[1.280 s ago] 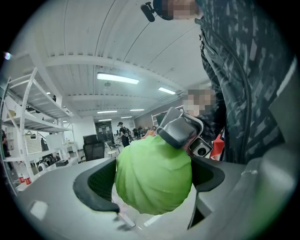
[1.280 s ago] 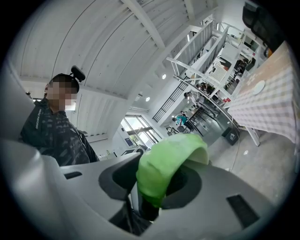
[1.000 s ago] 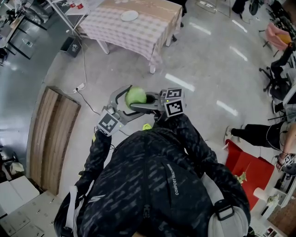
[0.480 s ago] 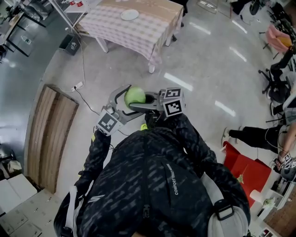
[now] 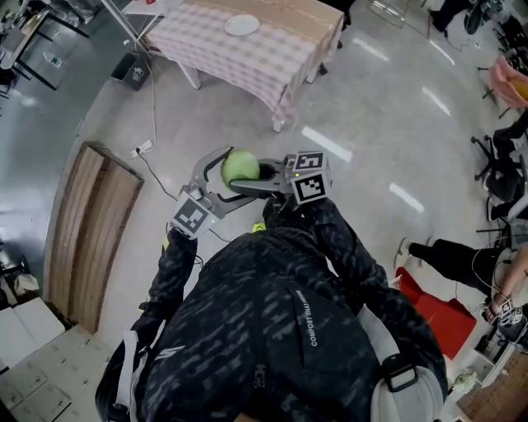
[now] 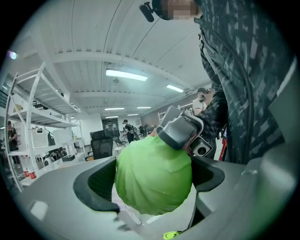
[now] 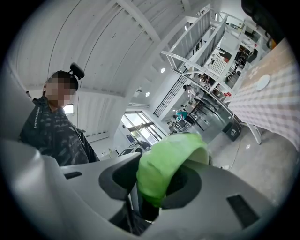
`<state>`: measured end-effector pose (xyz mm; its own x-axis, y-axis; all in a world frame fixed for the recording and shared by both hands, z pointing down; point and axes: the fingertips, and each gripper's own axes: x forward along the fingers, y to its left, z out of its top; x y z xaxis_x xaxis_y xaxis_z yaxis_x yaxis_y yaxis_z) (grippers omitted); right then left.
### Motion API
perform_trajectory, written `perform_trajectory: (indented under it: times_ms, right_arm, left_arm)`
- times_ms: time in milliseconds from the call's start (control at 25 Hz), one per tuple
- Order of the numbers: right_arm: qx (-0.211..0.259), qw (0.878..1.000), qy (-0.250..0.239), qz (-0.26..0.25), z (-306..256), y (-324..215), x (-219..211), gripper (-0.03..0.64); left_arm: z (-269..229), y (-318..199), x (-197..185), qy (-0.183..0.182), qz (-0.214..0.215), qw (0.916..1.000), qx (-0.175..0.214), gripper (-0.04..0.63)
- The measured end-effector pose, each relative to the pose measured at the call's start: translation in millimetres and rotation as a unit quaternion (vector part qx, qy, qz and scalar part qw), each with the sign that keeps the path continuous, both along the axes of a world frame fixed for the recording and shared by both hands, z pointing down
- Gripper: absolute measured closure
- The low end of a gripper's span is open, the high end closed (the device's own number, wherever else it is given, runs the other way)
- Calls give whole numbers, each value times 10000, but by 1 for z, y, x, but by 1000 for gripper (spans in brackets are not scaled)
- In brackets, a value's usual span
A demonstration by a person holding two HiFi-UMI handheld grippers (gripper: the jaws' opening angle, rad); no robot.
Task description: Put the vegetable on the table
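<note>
A round green cabbage [image 5: 240, 166] is held up in front of the person's chest, over the grey floor. My left gripper [image 5: 224, 175] curves around it from the left, and its dark pads [image 6: 96, 185] press on both sides of the cabbage [image 6: 153, 176]. My right gripper [image 5: 249, 176] reaches in from the right and is shut on the same cabbage [image 7: 164, 161]; one of its jaws lies across the cabbage's top in the left gripper view. The table [image 5: 272, 62], with a checked cloth and a white plate [image 5: 242, 25], stands some way ahead.
A wooden panel [image 5: 91, 239] lies on the floor at the left, and a cable with a power strip [image 5: 142, 151] runs near it. At the right are a seated person [image 5: 454, 255], a red sheet [image 5: 437, 309] and office chairs [image 5: 503, 165].
Both grippers keep the cabbage in the same hold. The table and plate have drifted slightly to the right in the head view.
</note>
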<state>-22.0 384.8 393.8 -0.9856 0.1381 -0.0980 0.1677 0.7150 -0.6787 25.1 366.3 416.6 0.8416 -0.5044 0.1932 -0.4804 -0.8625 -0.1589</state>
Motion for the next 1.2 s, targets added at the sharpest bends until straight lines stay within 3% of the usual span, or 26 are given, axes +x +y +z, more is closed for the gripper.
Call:
perform_trajectory:
  times_ms: [1200]
  right_arm:
    - [-311, 9986, -17, -426, 8, -215, 27, 499]
  left_arm:
    - [10, -218, 26, -91, -404, 9986, -335, 130]
